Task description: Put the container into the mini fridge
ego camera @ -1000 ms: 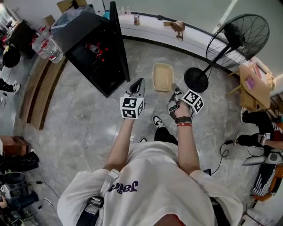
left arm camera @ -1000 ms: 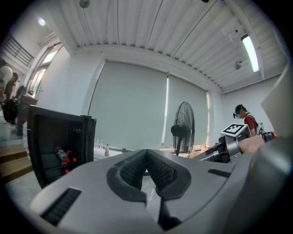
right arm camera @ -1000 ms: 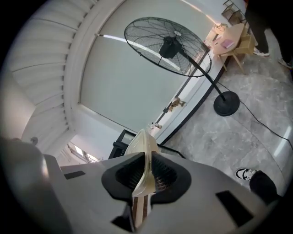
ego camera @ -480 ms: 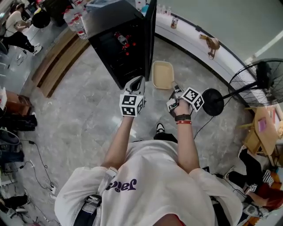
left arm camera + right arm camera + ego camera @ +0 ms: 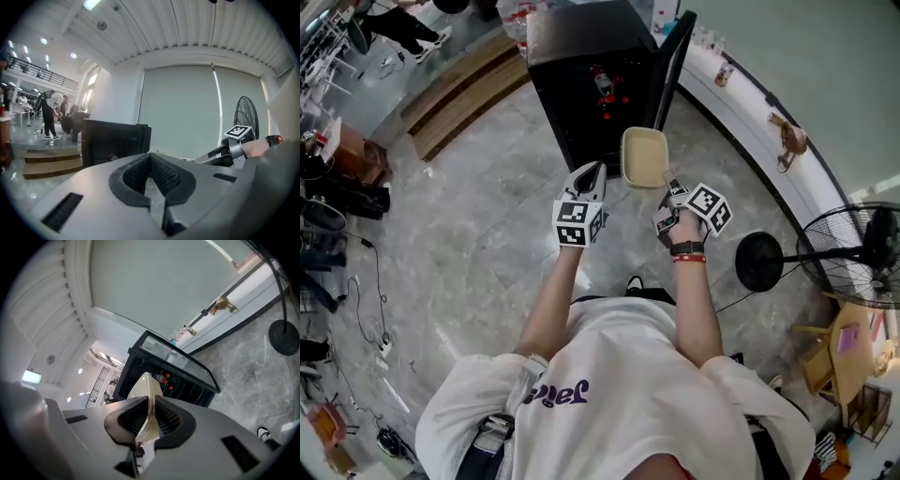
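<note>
- The right fingers (image 5: 130,420) are clenched on the near rim of the container (image 5: 644,157) and nothing else. It juts out in the air just in front of the open fridge (image 5: 581,42). With so thin a hold, a jolt could tilt it or let it slip to the floor.
- The left fingers (image 5: 133,174) are pressed together on nothing, beside the container but not touching it. If it sags, nothing props it.
- Bottles (image 5: 605,86) lie on the fridge shelves, and going in at their level could knock them.
- The door (image 5: 672,67) stands open on the right, near the container's path. A wide swing could clip it.
</note>
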Motion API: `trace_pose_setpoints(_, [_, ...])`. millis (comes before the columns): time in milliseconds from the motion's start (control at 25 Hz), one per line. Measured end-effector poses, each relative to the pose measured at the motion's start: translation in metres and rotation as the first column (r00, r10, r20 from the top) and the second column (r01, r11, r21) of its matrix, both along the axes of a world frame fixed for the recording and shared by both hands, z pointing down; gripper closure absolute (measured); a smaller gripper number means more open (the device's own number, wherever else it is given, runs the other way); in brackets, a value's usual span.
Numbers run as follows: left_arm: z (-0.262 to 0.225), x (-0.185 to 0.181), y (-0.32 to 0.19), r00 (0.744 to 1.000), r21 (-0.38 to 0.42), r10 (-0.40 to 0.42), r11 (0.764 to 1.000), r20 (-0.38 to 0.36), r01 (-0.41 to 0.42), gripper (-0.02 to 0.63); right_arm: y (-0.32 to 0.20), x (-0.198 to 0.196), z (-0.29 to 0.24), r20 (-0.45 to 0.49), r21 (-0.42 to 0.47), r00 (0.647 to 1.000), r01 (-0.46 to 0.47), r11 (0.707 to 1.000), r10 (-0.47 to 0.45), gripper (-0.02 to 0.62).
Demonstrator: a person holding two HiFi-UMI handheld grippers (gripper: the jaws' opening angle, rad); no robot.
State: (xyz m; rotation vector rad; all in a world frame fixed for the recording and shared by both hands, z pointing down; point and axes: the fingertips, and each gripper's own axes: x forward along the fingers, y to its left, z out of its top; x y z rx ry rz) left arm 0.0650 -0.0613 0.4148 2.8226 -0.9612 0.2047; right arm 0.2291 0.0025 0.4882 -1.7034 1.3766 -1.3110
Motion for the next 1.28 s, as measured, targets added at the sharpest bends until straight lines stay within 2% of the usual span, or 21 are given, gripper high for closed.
trace_pose_setpoints(200, [0.004, 0.005, -0.003, 0.996, -0.004, -0.09, 0.996, -0.011, 0.09, 0.586, -0.013, 0.009, 0.005, -0.004, -0.01, 0.997, 0.074, 0.997, -0.074, 0.537])
trace_pose_setpoints(480, [0.016, 0.0, -0.009, 0.978, -0.008, -0.208, 0.978, -0.029, 0.208, 0.587, -0.03, 0.015, 0.019, 0.018, -0.015, 0.99, 0.139, 0.99, -0.139, 0.537])
trace_pose_setpoints(680, [0.02, -0.01, -0.024, 0.969, 0.003, -0.247, 0.969, -0.015, 0.247, 0.588, -0.062, 0.001, 0.027, 0.018, -0.018, 0.983, 0.181, 0.983, -0.181, 0.537])
trace_pose_setpoints(880, [0.032, -0.013, -0.066, 0.967, 0.005, -0.253, 0.967, -0.021, 0.253, 0.588, -0.116, -0.007, 0.043, 0.011, -0.022, 0.982, 0.189, 0.982, -0.189, 0.537])
trace_pose_setpoints(1280, [0.067, -0.033, -0.144, 0.964, -0.058, -0.266, 0.963, -0.02, 0.264, 0.588, -0.195, -0.026, 0.079, 0.013, -0.071, 0.983, 0.186, 0.98, -0.185, 0.537])
